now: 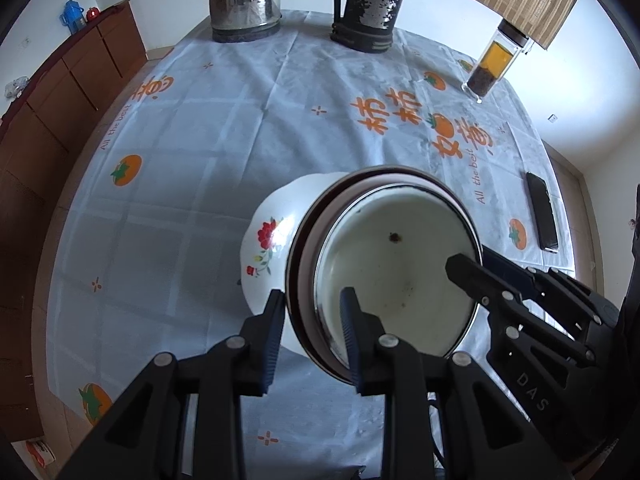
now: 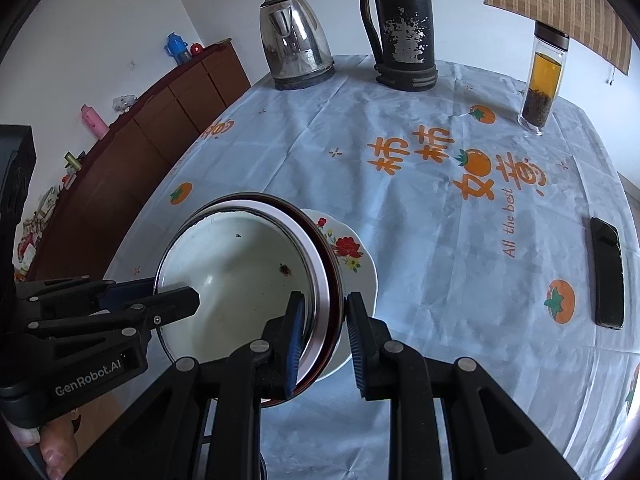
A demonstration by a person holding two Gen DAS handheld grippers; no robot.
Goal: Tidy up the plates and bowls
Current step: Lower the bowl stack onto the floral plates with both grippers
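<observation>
The far edge of the table [image 2: 400, 216] is lined with obstacles — a steel kettle [image 2: 294, 58] toward the far left corner, a tall dark flask [image 2: 404, 36] beside it, and a glass tea bottle [image 2: 541, 80] toward the far right corner. A black phone [image 2: 608, 272] lies flat along the right edge. Between these and the stacked bowls [image 2: 240, 280] and flowered plate [image 2: 352, 256] near the front edge — gripped from both sides — the middle of the table is bare cloth, open to pass. A wooden cabinet [image 2: 160, 128] runs close along the left edge.
</observation>
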